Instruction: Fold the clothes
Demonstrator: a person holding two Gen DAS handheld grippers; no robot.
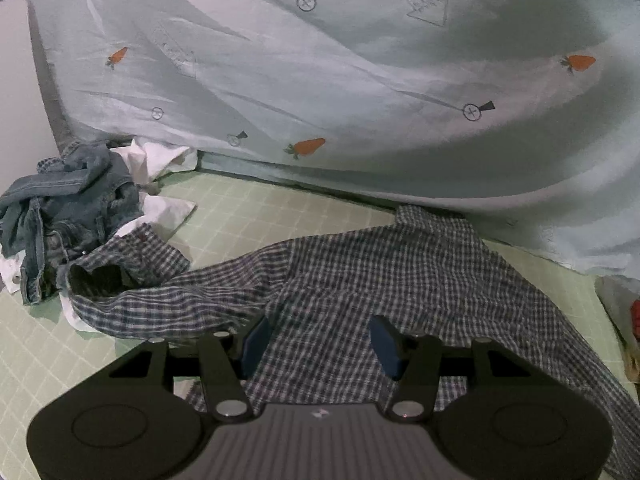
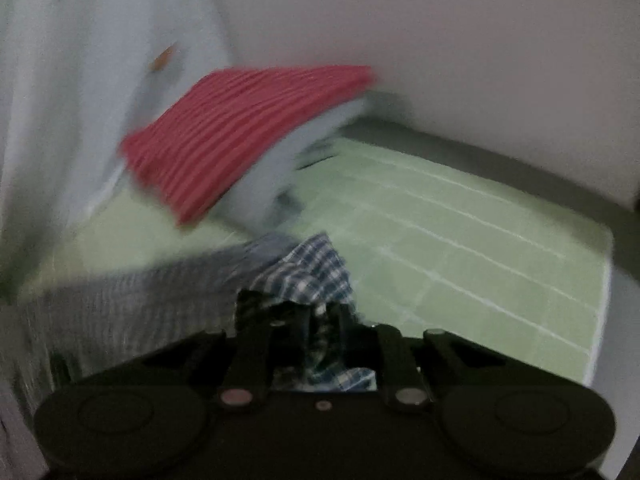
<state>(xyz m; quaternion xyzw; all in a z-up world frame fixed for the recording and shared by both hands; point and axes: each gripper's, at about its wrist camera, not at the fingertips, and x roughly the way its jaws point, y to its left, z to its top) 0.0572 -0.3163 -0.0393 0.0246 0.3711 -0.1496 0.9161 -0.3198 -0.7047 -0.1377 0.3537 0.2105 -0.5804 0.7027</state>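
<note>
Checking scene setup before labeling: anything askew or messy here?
Yes. The plaid shirt lies crooked and rumpled on the green mat, one sleeve bunched against an unfolded heap of jeans and white cloth. The right wrist view is motion-blurred.

My left wrist camera sits low behind its gripper's fingers, looking forward across the pale green gridded mat toward a hanging light sheet printed with carrots. It is close over the blue-and-white checked shirt. My right wrist camera, motion-blurred, also rides low, facing along the mat toward a plain white wall and a folded red striped cloth. Both views share the mat, the checked shirt and the sheet.
</note>
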